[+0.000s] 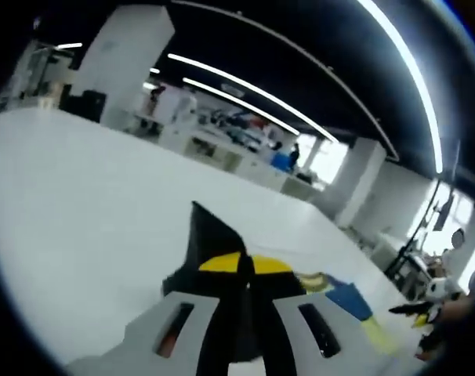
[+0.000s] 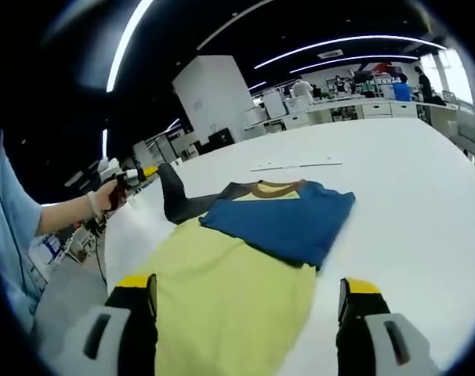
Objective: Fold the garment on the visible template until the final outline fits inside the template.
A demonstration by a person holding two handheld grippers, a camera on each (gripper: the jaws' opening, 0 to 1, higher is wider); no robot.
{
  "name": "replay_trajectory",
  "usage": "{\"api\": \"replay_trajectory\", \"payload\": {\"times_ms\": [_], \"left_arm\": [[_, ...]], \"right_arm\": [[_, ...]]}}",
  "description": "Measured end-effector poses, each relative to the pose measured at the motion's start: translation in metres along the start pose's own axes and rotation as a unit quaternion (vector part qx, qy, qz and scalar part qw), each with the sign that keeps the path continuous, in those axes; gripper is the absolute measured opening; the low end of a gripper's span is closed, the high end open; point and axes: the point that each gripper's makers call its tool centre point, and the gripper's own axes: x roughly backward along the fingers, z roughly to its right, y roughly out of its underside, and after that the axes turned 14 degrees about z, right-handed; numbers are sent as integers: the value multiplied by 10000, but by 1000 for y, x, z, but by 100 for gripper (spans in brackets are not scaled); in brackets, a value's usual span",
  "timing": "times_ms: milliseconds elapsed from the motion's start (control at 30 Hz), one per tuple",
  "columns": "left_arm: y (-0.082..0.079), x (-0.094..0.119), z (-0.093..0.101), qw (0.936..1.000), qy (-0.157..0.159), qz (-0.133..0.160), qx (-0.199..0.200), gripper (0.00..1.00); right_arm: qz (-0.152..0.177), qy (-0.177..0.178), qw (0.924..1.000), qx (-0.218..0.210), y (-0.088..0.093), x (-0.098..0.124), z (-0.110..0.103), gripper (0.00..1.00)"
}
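The garment lies flat on the white table, with a yellow body [image 2: 222,298] and a blue part [image 2: 288,219] folded over it near the brown collar. Its dark grey sleeve [image 2: 173,197] is lifted off to the left, with my left gripper [image 2: 130,176], held in a hand, shut on it. In the left gripper view the jaws [image 1: 245,266] meet on that dark sleeve [image 1: 208,235], and blue and yellow cloth [image 1: 351,304] trails away to the right. My right gripper [image 2: 247,286] hangs open over the yellow hem, nothing between its fingers.
The white table [image 2: 410,180] stretches wide beyond the garment, with a thin pale strip [image 2: 296,165] lying past the collar. A person's arm and light blue sleeve [image 2: 18,227] are at the left edge. Desks and people stand far behind.
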Motion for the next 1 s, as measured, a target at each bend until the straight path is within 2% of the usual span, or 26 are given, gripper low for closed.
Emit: {"api": "replay_trajectory", "payload": {"times_ms": [200,500,667,1000], "left_arm": [[29,-28,54,9982,487,-272,204,0],[65,-51,128,9928,966,-453,540,0],[80,-61,159,9907,1091,-440,678,0],[103,-73,205,9860,1273,-411,1000,0]], "right_arm": [[97,30,9999,-55,-4,4,4,96],[71,17,9998,-175,-1,3,5,93],[71,-15,9997,-222,1,3,3,92],[71,45,9995,-312,4,6,9,90]]}}
